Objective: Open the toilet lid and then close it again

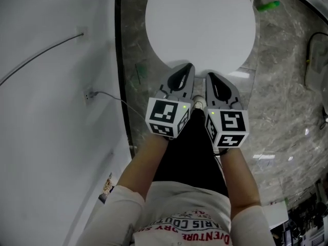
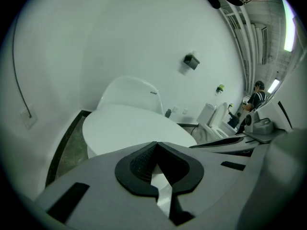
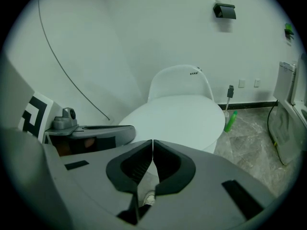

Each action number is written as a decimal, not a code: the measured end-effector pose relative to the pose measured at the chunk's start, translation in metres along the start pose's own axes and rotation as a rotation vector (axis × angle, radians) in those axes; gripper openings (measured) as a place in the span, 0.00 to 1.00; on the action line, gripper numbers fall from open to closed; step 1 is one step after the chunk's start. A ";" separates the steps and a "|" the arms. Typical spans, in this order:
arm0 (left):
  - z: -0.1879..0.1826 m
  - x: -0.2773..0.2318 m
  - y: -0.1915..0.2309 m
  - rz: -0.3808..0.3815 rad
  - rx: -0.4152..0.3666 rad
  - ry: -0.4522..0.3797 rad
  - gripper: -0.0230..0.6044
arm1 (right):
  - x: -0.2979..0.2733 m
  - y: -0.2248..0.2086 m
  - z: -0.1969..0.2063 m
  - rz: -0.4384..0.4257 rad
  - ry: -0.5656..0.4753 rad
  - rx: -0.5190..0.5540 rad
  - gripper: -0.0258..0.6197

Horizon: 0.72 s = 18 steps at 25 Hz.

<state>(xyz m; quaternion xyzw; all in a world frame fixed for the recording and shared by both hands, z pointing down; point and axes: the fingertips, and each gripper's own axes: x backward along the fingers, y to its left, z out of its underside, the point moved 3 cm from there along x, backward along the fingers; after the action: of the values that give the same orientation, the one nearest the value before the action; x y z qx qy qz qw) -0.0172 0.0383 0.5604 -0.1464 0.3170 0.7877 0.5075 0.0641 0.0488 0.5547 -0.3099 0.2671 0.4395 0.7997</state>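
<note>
While the toilet lid lies shut and flat, toward the left edge of the floor, I hold my left gripper and right gripper side by side near its front rim, both with jaws pressed together on nothing.

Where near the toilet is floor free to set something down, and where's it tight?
The marble floor right of the toilet lid is bare, bordered by the green bottle and the cable. The strip between wall and toilet is narrow. The left gripper and right gripper crowd its front.
</note>
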 end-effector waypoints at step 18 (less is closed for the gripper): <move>0.099 -0.048 0.034 0.009 0.011 0.148 0.05 | -0.075 -0.021 0.092 -0.012 0.184 -0.037 0.06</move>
<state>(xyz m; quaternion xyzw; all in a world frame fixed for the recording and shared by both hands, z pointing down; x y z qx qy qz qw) -0.0167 0.0587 0.6738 -0.2000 0.3584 0.7753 0.4801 0.0611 0.0675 0.6737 -0.3652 0.3296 0.4092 0.7684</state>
